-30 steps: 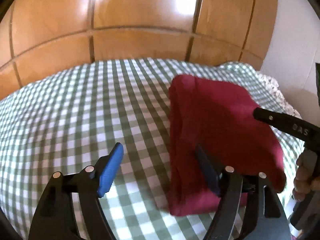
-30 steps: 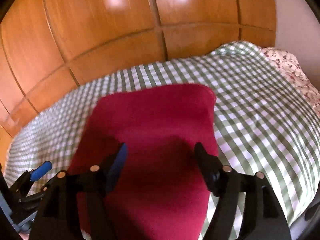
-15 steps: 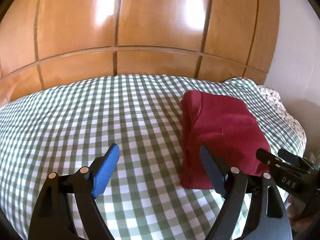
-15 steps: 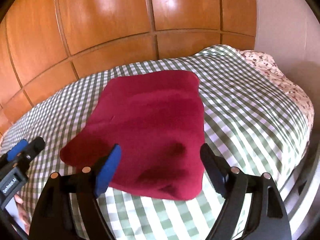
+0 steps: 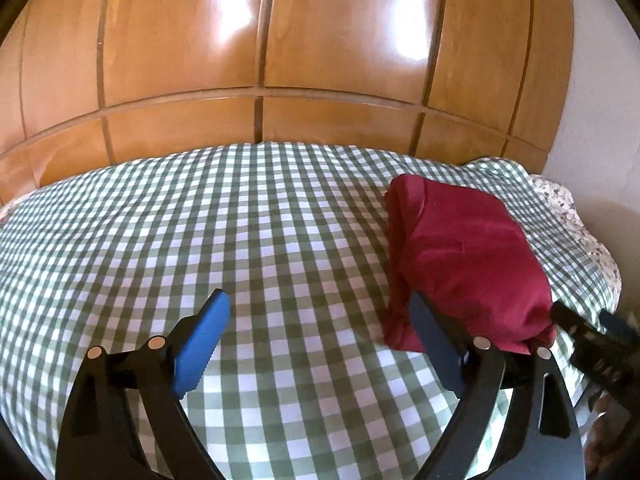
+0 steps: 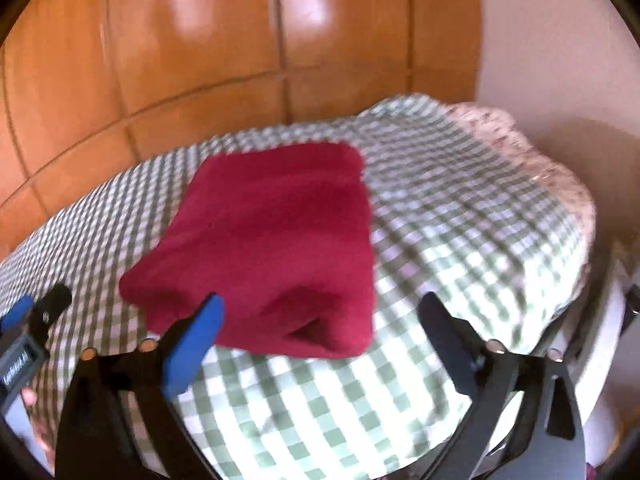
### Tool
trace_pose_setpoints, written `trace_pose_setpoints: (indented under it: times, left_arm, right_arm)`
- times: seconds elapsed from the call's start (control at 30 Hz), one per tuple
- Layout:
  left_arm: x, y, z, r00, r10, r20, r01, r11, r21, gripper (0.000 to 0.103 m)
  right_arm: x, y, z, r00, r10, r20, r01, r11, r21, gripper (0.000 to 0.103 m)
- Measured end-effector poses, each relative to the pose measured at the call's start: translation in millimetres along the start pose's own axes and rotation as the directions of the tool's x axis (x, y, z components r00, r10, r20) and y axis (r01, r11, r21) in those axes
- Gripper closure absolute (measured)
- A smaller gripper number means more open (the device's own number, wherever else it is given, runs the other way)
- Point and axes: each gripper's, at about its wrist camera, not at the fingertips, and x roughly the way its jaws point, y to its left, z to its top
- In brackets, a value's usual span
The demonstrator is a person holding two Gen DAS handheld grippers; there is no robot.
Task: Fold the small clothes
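Note:
A dark red garment [image 5: 464, 256] lies folded into a thick rectangle on the green-and-white checked bedcover [image 5: 248, 240], toward the bed's right side. My left gripper [image 5: 320, 320] hovers to its left over bare cover, jaws opening, nothing between them. In the right wrist view the same garment [image 6: 276, 248] lies ahead and to the left. My right gripper [image 6: 320, 316] is drawn back from its near edge, jaws opening wide and empty. Each gripper's tip shows at the edge of the other's view.
A glossy wooden panelled wall [image 5: 320, 60] rises behind the bed. A floral sheet [image 6: 532, 152] shows at the bed's right corner, beside a white wall [image 6: 560, 40]. The bed's right edge drops off close to the right gripper.
Both grippers have pulled back from the red garment and their jaws have widened. The garment now lies free on the cover, farther off in both views.

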Motion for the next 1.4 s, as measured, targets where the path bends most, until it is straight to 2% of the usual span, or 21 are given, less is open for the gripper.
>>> trace_pose_setpoints:
  times: [0.17, 0.2, 0.37, 0.7, 1.1, 1.27, 1.4]
  left_arm:
    - [-5, -1, -8, 1.0, 0.014, -0.002, -0.014, 1.0, 0.002, 0.012]
    - [-7, -1, -10, 1.0, 0.02, -0.001, -0.02, 1.0, 0.003, 0.009]
    - [-14, 3, -20, 0.999, 0.043, 0.004, -0.043, 0.999, -0.015, 0.004]
    - [-18, 1, -26, 0.999, 0.053, -0.005, -0.053, 0.998, -0.019, 0.004]
    - [-17, -6, -29, 0.999, 0.053, -0.002, -0.053, 0.999, 0.009, 0.004]
    - [-19, -6, -26, 0.999, 0.046, 0.0, -0.046, 0.999, -0.002, 0.004]
    - [-21, -7, -27, 0.997, 0.071, 0.019, -0.071, 0.997, 0.018, 0.004]
  right_arm:
    - [-7, 5, -10, 1.0, -0.015, 0.004, 0.015, 1.0, 0.009, 0.002]
    - [-7, 9, -15, 1.0, -0.025, -0.001, 0.025, 1.0, -0.003, 0.002]
    - [-7, 20, -25, 0.998, -0.062, -0.001, 0.062, 0.996, -0.06, 0.002]
    - [-7, 15, -28, 0.996, -0.088, 0.025, 0.089, 0.995, -0.034, 0.002]
    - [-1, 14, -31, 0.996, -0.084, 0.011, 0.084, 0.996, -0.028, 0.002]
    - [-6, 13, -30, 0.995, -0.083, 0.049, 0.084, 0.996, -0.023, 0.002]
    - [-4, 16, -33, 0.996, -0.077, 0.046, 0.079, 0.996, -0.032, 0.002]
